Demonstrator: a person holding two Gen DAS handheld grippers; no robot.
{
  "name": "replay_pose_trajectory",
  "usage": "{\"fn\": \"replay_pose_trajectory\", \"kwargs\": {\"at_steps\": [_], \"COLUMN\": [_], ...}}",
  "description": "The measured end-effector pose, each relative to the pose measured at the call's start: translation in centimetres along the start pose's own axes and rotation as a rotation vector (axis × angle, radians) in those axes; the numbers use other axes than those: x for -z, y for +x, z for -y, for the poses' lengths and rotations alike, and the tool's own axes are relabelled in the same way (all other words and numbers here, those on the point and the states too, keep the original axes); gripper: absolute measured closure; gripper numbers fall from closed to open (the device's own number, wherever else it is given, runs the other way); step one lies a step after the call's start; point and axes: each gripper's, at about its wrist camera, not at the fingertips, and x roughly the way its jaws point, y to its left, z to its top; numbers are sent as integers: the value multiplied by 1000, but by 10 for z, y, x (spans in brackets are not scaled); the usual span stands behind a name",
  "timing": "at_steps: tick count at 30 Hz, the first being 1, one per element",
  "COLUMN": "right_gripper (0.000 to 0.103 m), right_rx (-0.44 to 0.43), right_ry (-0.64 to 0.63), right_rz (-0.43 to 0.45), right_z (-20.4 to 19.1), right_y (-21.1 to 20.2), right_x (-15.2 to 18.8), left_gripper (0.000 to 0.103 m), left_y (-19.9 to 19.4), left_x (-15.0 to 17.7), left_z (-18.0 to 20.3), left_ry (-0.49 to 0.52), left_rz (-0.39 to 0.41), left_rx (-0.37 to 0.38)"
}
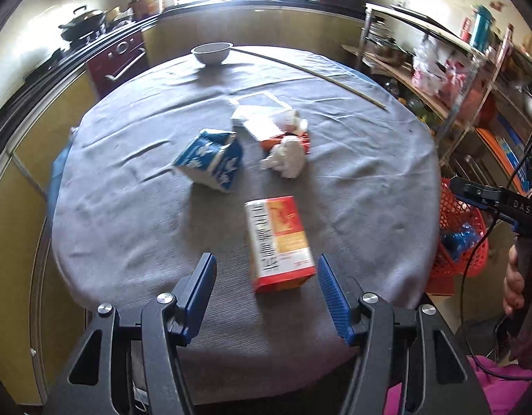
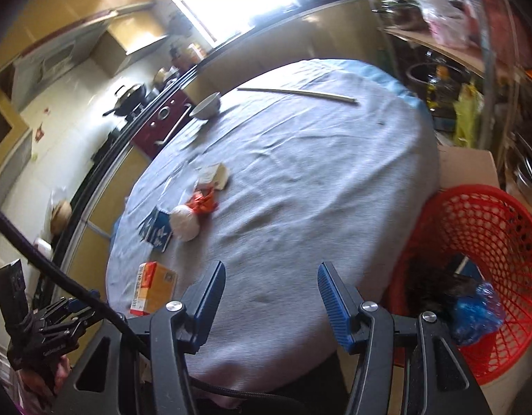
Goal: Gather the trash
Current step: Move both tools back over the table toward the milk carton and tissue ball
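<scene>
A round table (image 1: pixel 134 228) with a grey cloth holds the trash. The left gripper (image 1: pixel 266 287) hangs over the near edge of the table. Its blue jaws are spread wide and pinch nothing. An orange box (image 1: pixel 279 242) lies flat near that edge, with its near end reaching in between the two jaws, though the pads do not press on it. A bit further in, close to the middle of the table, lie a blue and white carton (image 1: pixel 210 159), a white paper ball (image 1: pixel 286 159) and a small heap of wrappers (image 1: pixel 269 122). A bowl (image 1: pixel 210 53) and a long thin stick (image 1: pixel 310 72) sit at the far edge; they do not look like trash.

The right gripper (image 2: pixel 271 288) is also spread and empty. It hangs over the near right edge of the table. Just past that edge stands a red basket (image 2: pixel 501 214), with a crumpled blue bag (image 2: pixel 475 309) already inside.

The step in hand looks like reaching for the next piece, and the orange box seems to be the pick for the left gripper. Next, that gripper likely needs to come lower, get one jaw on each long side of the box, and squeeze. Then the box has to be carried across to the right edge and dropped in the basket. The box is flat and slick, so it could slip if the grip is too near one end.
</scene>
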Motion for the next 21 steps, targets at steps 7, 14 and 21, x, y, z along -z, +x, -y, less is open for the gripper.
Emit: {"fn": "replay_pose_trajectory", "kwargs": {"at_steps": [7,14,21], "right_gripper": [43,43,43], "right_rx": [16,24,-18], "right_ry": [-89,-178,-278], "right_rz": [-19,-44,-65], "right_z": [-40,-85,-141], "right_y": [8,22,50], "right_x": [-11,-23,-44], "left_gripper": [41,41,41], "left_y": [-3,1,8], "left_x": [4,9,17], "left_z": [-27,-58,-97], "left_ry": [-56,-121,-219], "left_rz": [31,44,43], "left_rx": [3,18,-13]}}
